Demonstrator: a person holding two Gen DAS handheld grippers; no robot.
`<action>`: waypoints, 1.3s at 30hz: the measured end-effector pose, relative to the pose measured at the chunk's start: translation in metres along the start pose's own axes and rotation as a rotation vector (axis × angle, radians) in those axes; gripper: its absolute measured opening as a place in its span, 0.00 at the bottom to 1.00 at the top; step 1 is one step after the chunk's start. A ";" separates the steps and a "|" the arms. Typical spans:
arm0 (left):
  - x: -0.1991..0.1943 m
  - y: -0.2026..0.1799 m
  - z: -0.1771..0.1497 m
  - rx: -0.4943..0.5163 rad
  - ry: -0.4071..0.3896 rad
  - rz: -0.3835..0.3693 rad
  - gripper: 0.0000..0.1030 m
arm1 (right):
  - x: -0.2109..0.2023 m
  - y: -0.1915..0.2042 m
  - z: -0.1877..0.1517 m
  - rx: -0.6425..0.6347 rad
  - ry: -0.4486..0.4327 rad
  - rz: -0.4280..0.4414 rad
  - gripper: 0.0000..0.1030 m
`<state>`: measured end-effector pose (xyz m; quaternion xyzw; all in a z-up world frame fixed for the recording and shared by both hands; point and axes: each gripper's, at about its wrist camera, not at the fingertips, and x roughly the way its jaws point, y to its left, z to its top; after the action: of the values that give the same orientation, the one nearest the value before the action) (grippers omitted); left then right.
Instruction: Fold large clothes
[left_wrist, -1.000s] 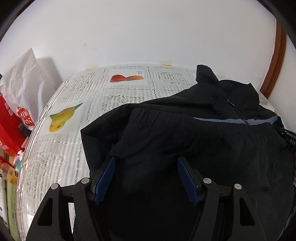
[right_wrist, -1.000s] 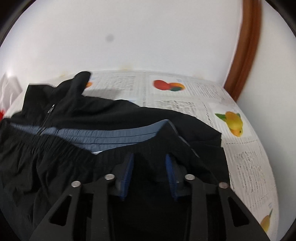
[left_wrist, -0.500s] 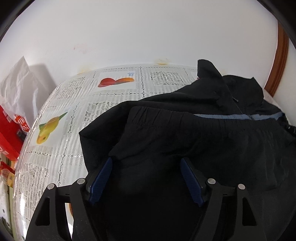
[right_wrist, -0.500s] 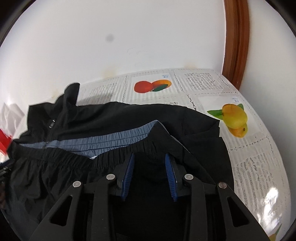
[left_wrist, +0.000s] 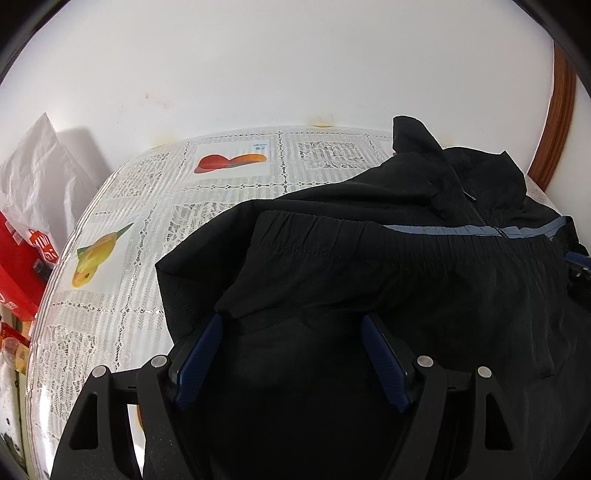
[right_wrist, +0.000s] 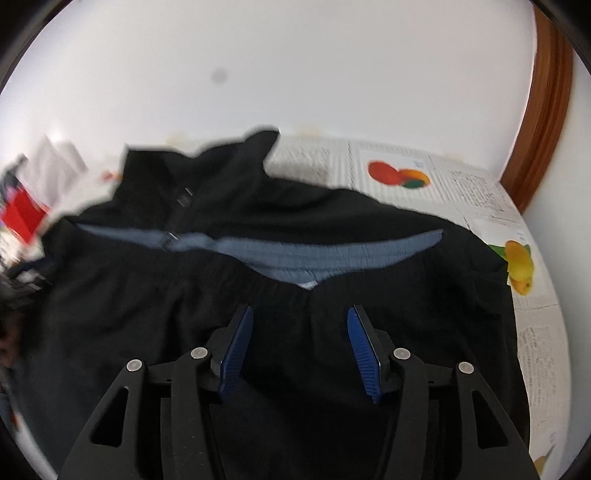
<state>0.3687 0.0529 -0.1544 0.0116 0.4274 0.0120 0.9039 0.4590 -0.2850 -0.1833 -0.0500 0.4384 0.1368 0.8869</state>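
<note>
A black zip jacket (left_wrist: 406, 266) lies on the table, its lower part folded up over the chest so the elastic hem with its grey-blue lining (right_wrist: 295, 254) runs across. The collar (left_wrist: 417, 136) stands up at the far side. It also shows in the right wrist view (right_wrist: 258, 206). My left gripper (left_wrist: 291, 325) is open, its blue pads either side of the folded fabric near the jacket's left edge. My right gripper (right_wrist: 299, 314) is open, just above the hem near the right side. The right wrist view is blurred.
The table wears a white lace cloth with fruit pictures (left_wrist: 229, 162), (right_wrist: 399, 175). A white plastic bag (left_wrist: 40, 177) and red packaging (left_wrist: 14, 266) stand at the left. A white wall lies behind, a brown wooden frame (right_wrist: 546, 110) at the right.
The right gripper's jaws have opened wide and let go of the hem, and it has swung left. The left gripper stays open and has shifted slightly.
</note>
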 end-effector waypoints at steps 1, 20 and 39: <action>0.000 0.000 0.000 0.000 0.000 0.001 0.74 | 0.004 0.001 -0.002 -0.003 0.005 -0.027 0.41; 0.001 0.000 0.000 -0.003 -0.002 -0.003 0.74 | -0.006 0.003 0.023 -0.025 -0.148 -0.074 0.01; 0.001 -0.001 0.000 -0.002 -0.002 -0.001 0.75 | 0.011 -0.049 0.015 0.111 -0.068 -0.108 0.40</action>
<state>0.3692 0.0523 -0.1553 0.0106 0.4264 0.0118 0.9044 0.4907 -0.3268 -0.1841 -0.0195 0.4117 0.0659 0.9087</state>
